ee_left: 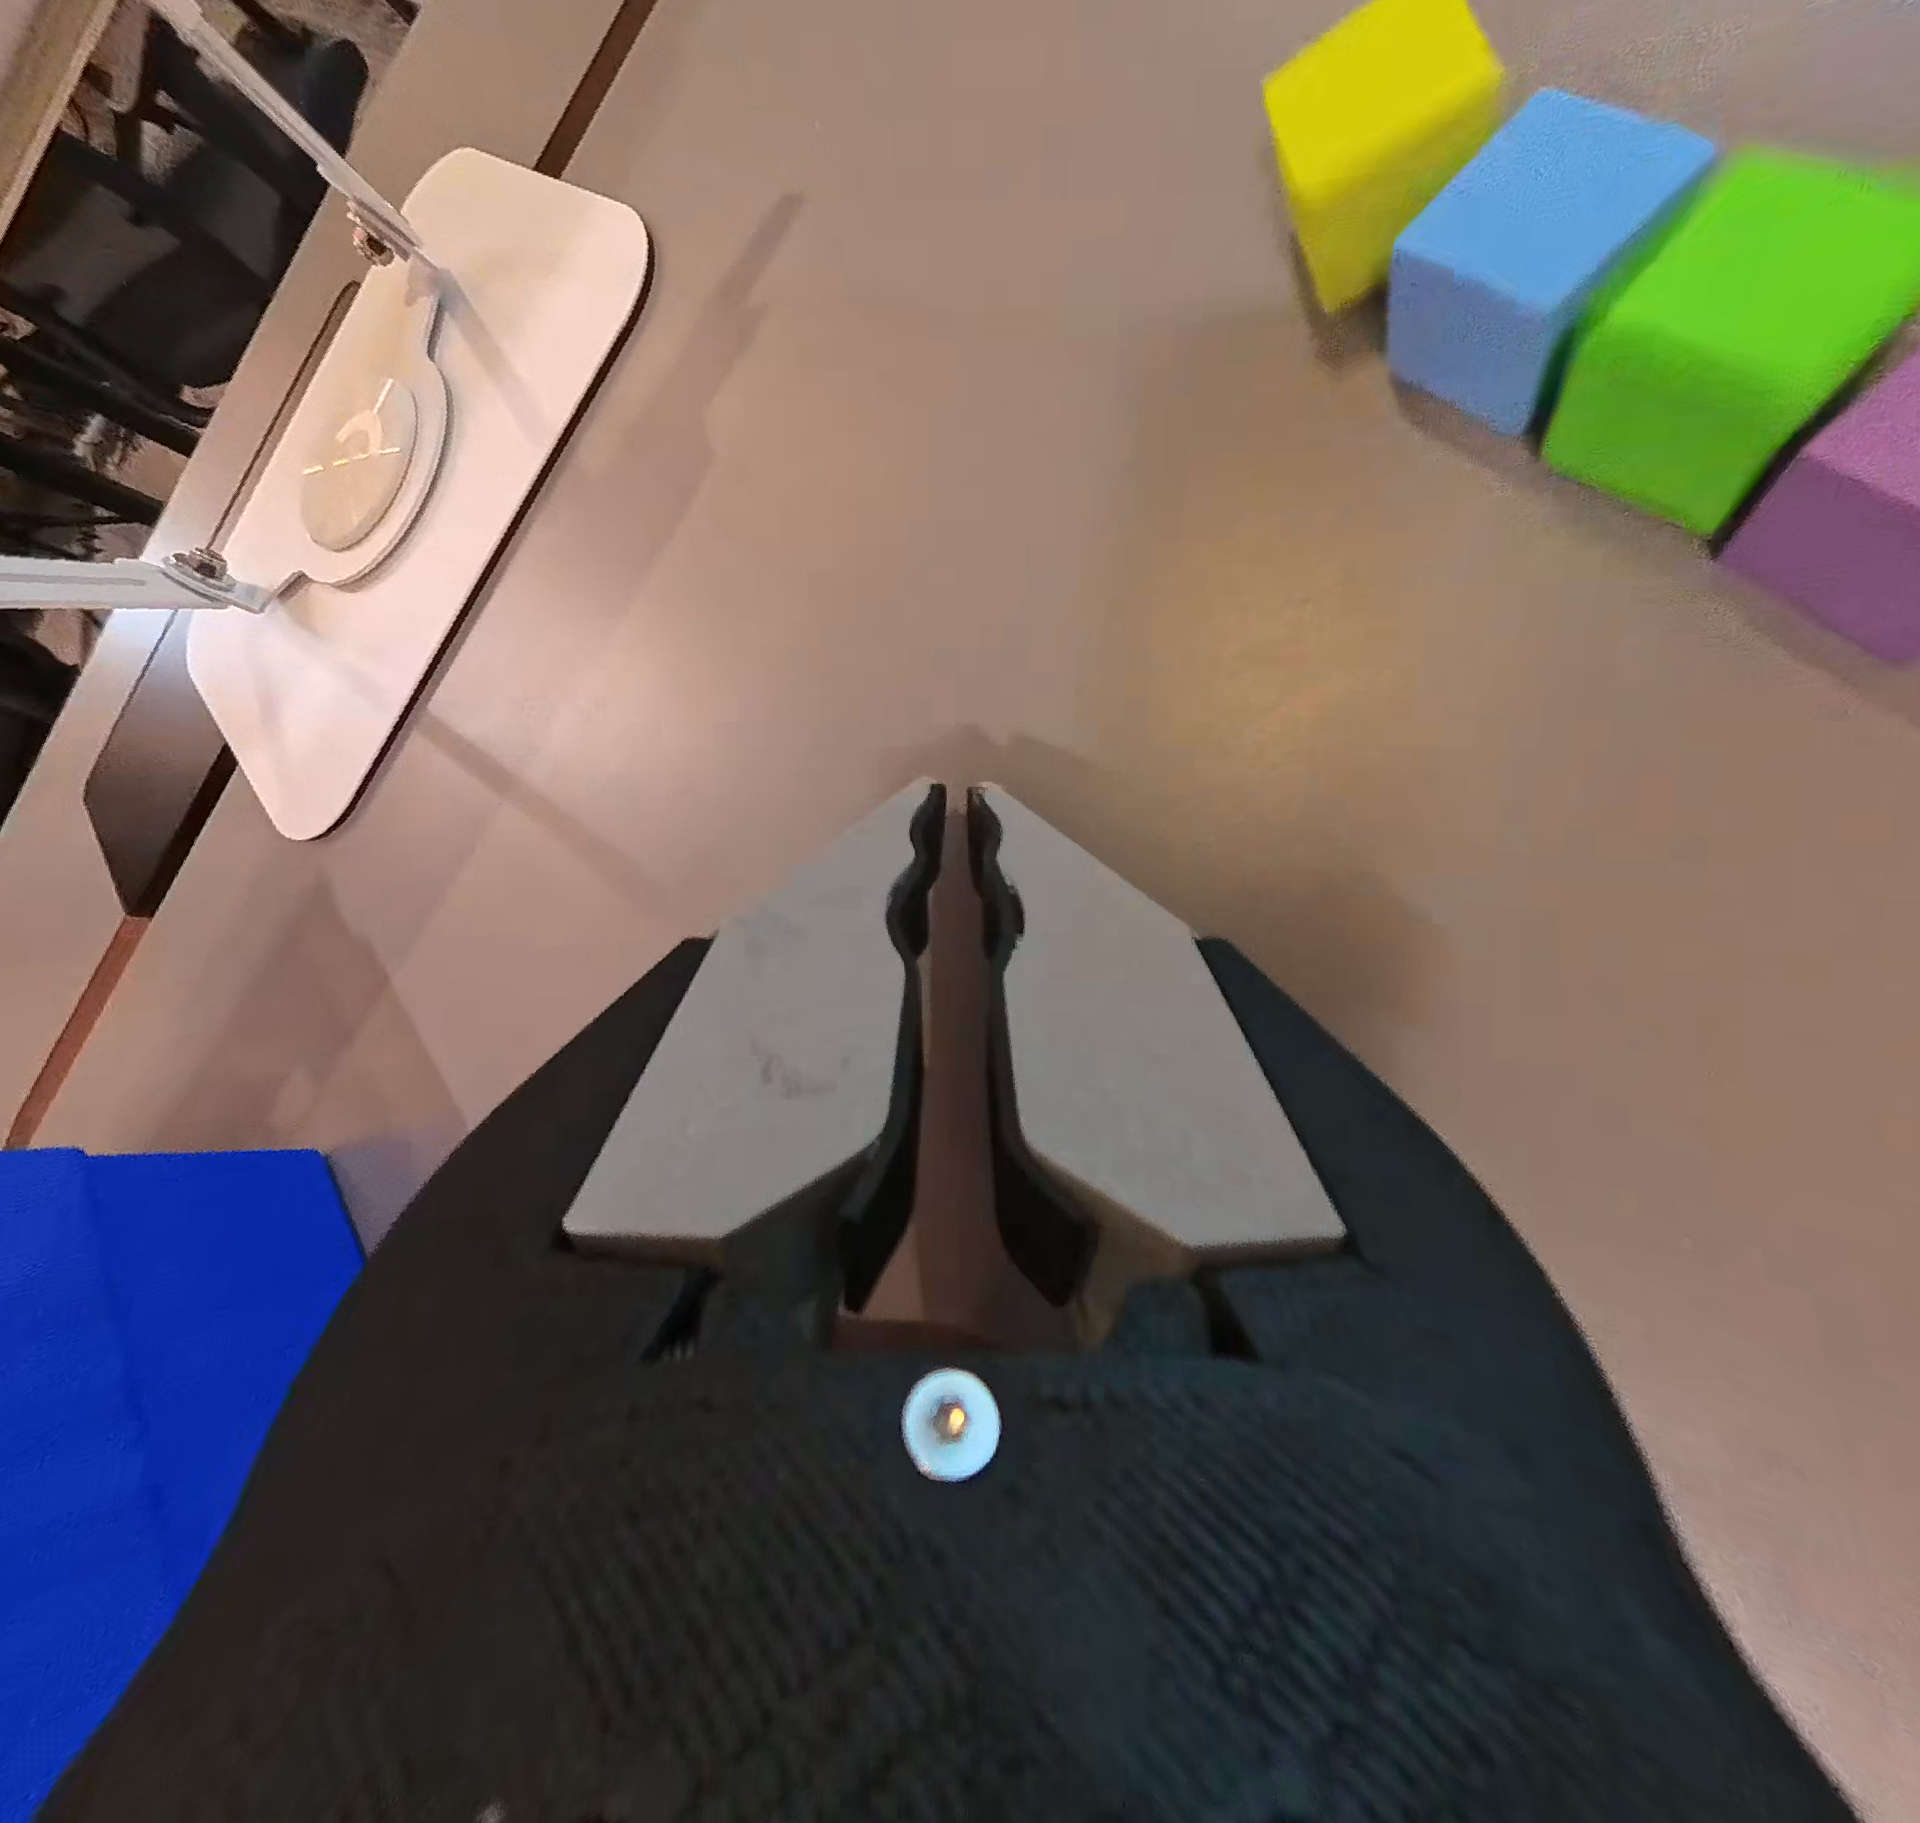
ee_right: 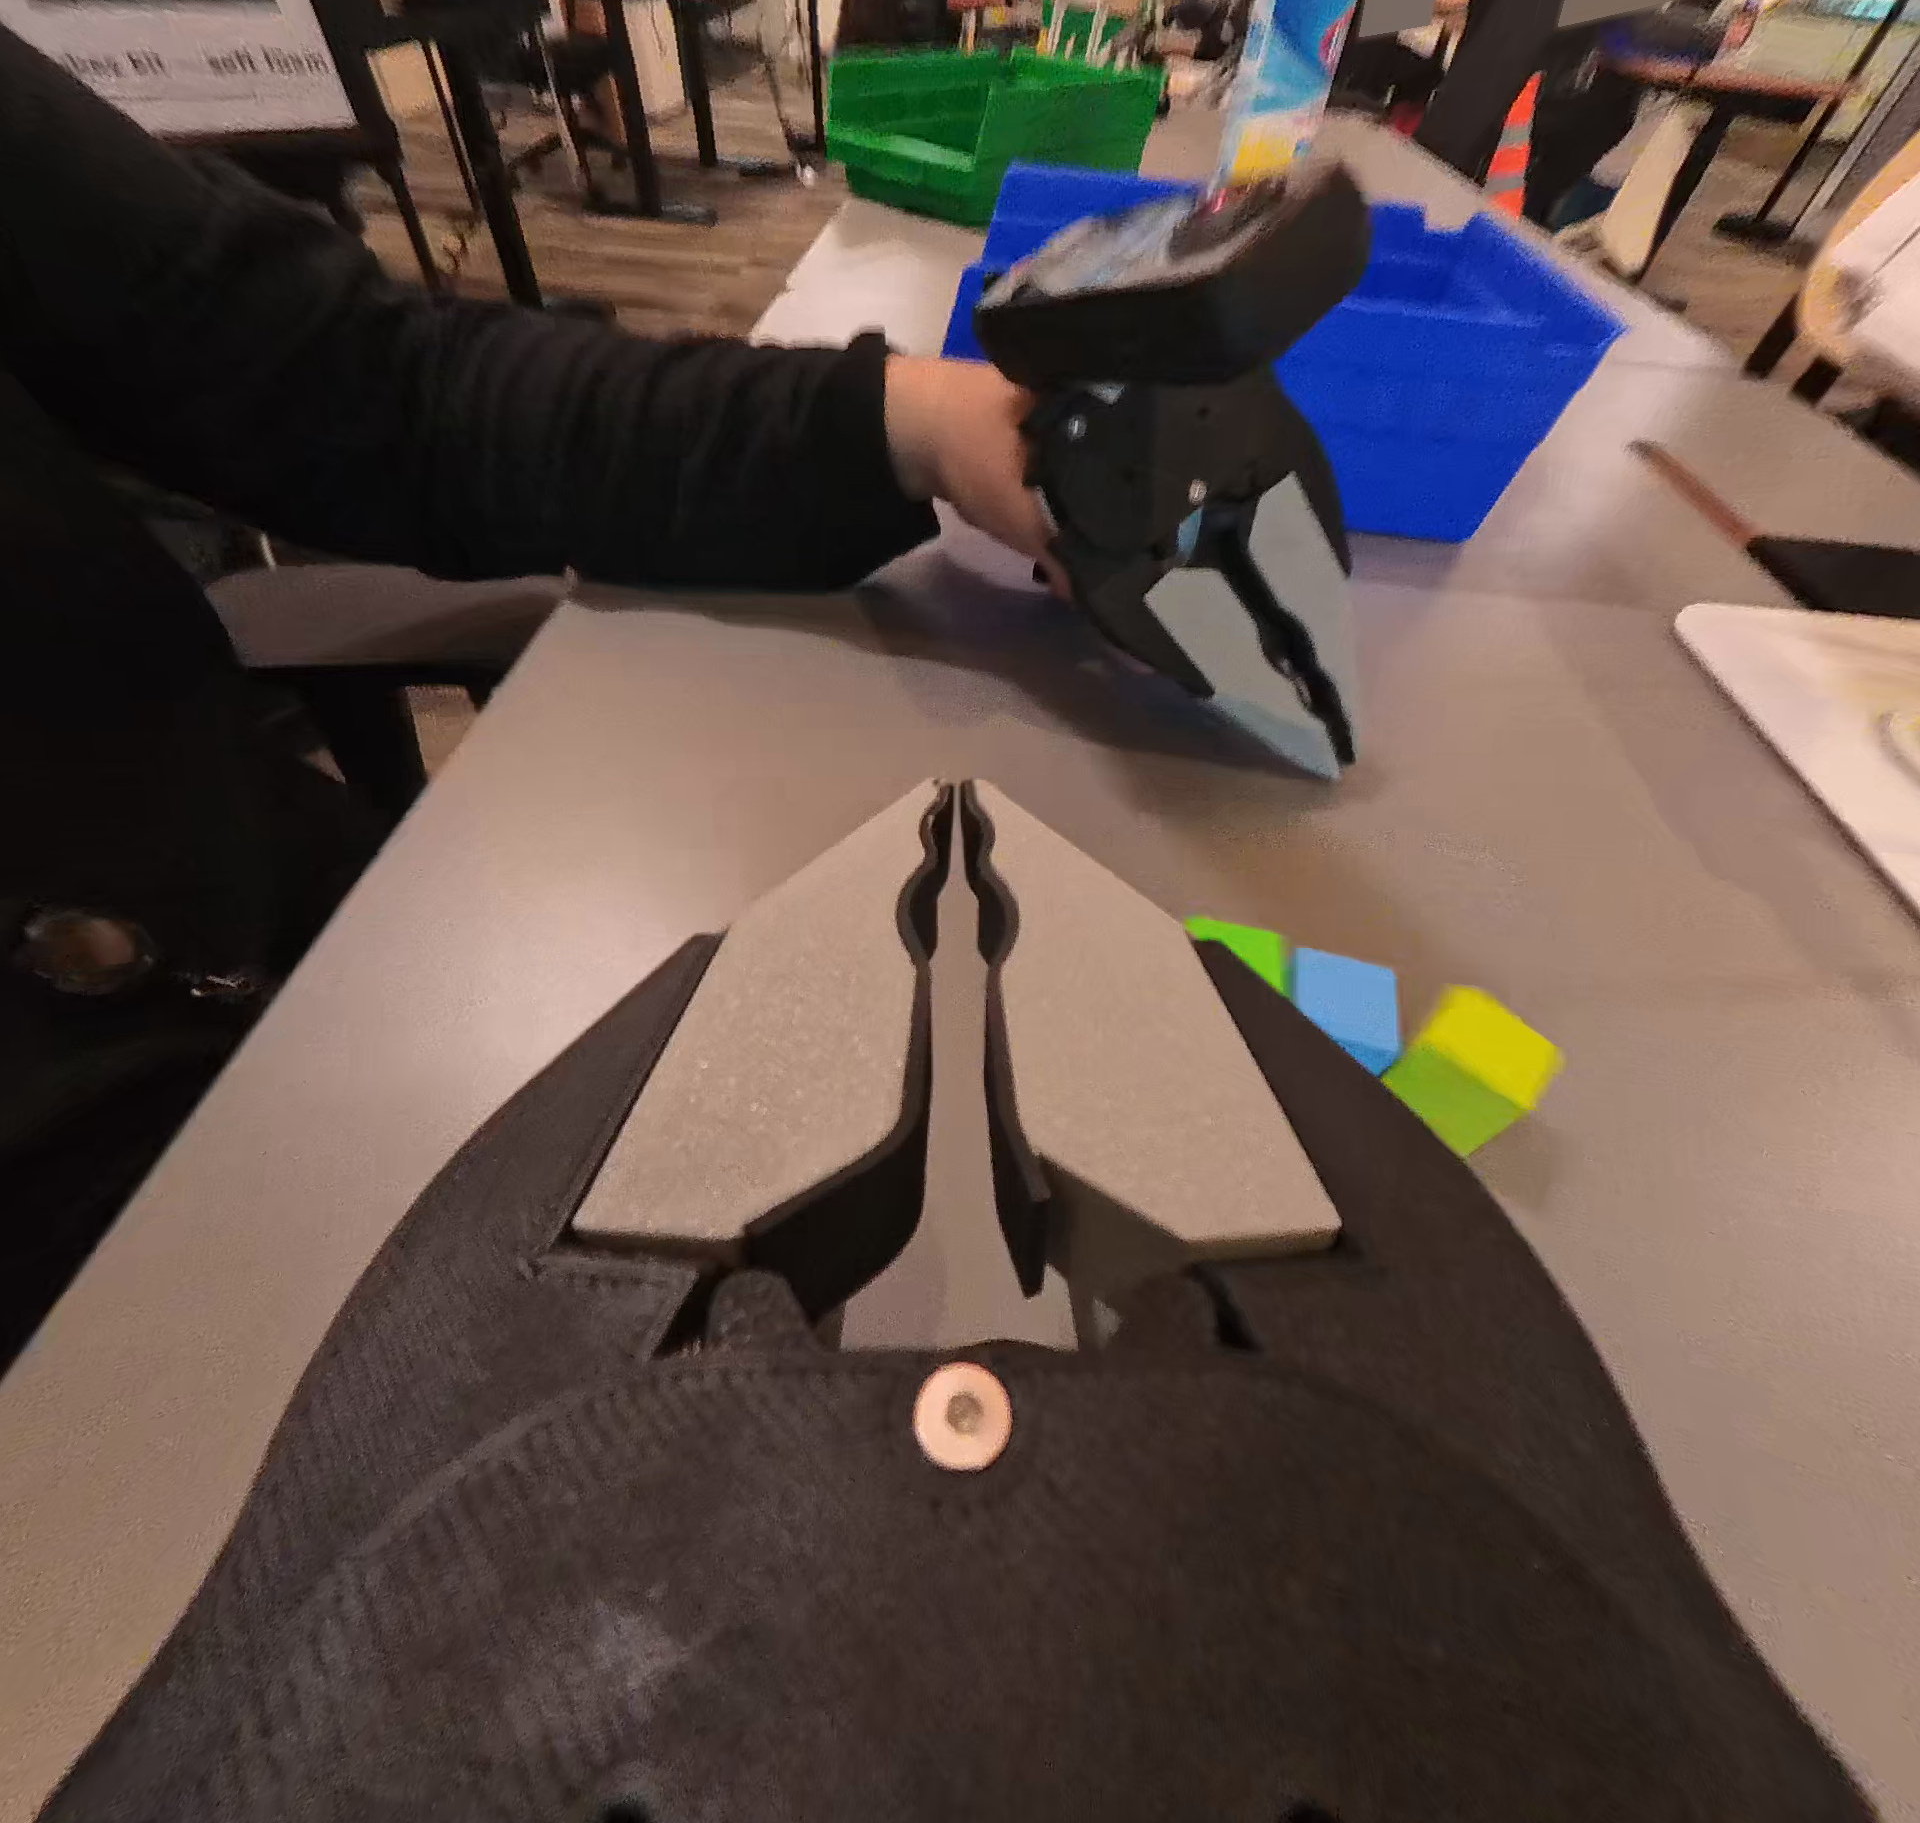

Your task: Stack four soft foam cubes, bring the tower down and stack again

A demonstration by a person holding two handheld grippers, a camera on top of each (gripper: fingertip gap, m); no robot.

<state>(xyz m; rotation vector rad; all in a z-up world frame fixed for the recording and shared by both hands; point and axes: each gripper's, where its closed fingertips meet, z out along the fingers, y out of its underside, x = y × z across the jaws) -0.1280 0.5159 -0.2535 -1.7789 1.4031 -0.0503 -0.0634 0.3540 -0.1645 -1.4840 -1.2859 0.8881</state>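
Grey-padded fingers of the right gripper (ee_right: 957,786) sit pressed together with nothing between them, above the grey surface (ee_right: 623,734). Just beside them to the right, the foam cubes lie in a touching row: green cube (ee_right: 1242,947), light blue cube (ee_right: 1349,1006), yellow cube (ee_right: 1491,1046); the left wrist view adds a purple cube (ee_left: 1839,537) at the near end. Farther off, the left gripper (ee_right: 1340,750), fingers nearly closed and empty, points down at the surface. Behind it stands a blue bin (ee_right: 1455,402).
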